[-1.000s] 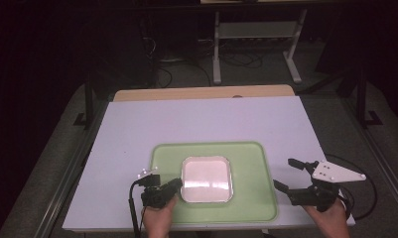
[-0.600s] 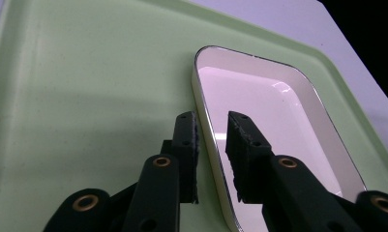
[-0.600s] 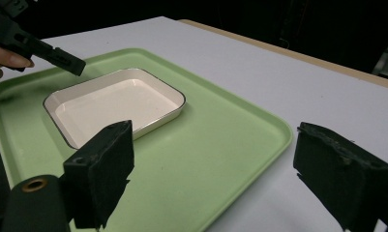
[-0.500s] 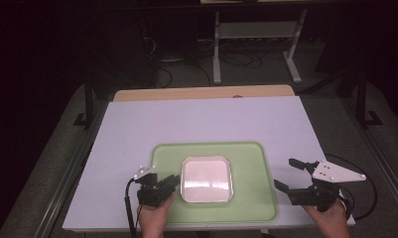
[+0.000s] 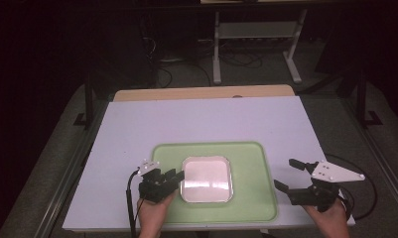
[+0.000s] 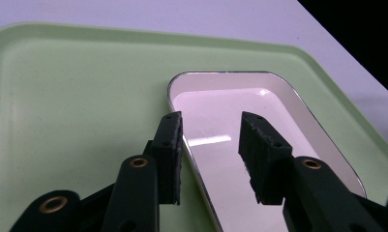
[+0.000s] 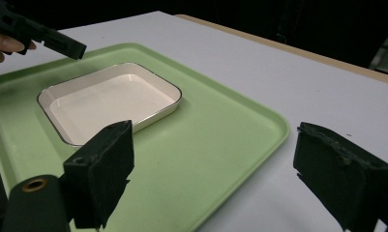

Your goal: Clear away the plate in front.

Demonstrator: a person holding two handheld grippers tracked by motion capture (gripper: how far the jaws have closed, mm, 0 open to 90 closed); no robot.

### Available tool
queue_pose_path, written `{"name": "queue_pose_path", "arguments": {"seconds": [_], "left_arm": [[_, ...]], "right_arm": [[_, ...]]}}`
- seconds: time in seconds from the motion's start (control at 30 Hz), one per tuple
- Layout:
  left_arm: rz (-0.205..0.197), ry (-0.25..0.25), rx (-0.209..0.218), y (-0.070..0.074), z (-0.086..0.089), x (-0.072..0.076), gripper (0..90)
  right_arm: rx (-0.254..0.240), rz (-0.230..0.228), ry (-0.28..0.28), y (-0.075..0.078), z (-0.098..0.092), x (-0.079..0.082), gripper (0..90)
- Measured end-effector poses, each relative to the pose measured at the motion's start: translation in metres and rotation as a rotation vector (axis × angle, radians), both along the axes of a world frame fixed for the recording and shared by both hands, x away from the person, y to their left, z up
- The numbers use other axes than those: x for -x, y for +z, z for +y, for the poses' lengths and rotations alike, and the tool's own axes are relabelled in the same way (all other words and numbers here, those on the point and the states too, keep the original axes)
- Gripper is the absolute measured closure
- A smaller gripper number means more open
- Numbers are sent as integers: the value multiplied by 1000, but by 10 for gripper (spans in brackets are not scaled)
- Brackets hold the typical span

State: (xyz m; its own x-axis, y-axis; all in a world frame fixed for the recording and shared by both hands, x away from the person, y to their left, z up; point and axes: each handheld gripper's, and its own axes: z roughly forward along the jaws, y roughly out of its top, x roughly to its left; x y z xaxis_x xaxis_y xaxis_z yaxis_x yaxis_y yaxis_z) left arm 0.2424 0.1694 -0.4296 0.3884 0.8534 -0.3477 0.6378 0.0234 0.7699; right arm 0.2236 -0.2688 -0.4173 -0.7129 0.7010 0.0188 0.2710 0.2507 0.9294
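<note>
1. Dark floor and a metal stand lie beyond the white table (image 5: 206,124), which carries a green tray (image 5: 251,198) near the person's edge.
2. Left gripper (image 5: 172,177) sits over the tray's left part, its jaws partly open and just widened further; in the left gripper view (image 6: 208,140) they straddle the near-left rim of the white dish (image 6: 240,145), one pad (image 6: 171,145) outside the wall and one inside, neither pressing on it.
3. Right gripper (image 5: 290,174) rests off the tray's right edge, jaws wide apart with nothing between them (image 7: 211,159).
4. The dish (image 5: 206,179) lies flat in the middle of the tray, touching its floor, well apart from the right gripper.
5. To my eye this is a release of the dish rim. Done well, the jaws should open until both pads clear the wall, then lift straight away, so the dish does not tip or slide across the tray.
</note>
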Motion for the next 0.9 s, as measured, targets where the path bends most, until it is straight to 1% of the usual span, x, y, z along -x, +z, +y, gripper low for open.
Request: {"name": "queue_pose_path", "arguments": {"seconds": [0.13, 0.3, 0.4, 0.5, 0.6, 0.63, 0.67, 0.77, 0.87, 0.9], "left_arm": [[-22, -16, -1, 2, 3, 1, 562], [-33, -29, 13, 1, 8, 2, 533], [-45, -34, 10, 2, 11, 3, 511], [-55, -46, 16, 4, 13, 3, 500], [-68, -70, 10, 6, 14, 3, 478], [-68, -70, 10, 6, 14, 3, 473], [-77, -76, 8, 7, 14, 4, 473], [-90, -82, -1, 9, 16, 5, 454], [-98, -82, 4, 9, 19, 5, 445], [-102, -86, -4, 9, 21, 6, 442]], "right_arm": [[5, -1, 2, 0, 0, 0, 137], [10, -2, -1, 0, 0, 1, 137], [12, 0, 1, 0, 0, 1, 137], [15, 2, 2, 0, 1, 1, 137], [17, 2, 2, -1, 2, 1, 136], [17, 2, 2, -1, 2, 1, 136], [18, 2, 1, -1, 2, 1, 136], [17, 4, -1, -1, 1, 1, 136], [18, 5, -1, -1, 2, 1, 136], [21, 4, 0, -1, 2, 0, 136]]}}
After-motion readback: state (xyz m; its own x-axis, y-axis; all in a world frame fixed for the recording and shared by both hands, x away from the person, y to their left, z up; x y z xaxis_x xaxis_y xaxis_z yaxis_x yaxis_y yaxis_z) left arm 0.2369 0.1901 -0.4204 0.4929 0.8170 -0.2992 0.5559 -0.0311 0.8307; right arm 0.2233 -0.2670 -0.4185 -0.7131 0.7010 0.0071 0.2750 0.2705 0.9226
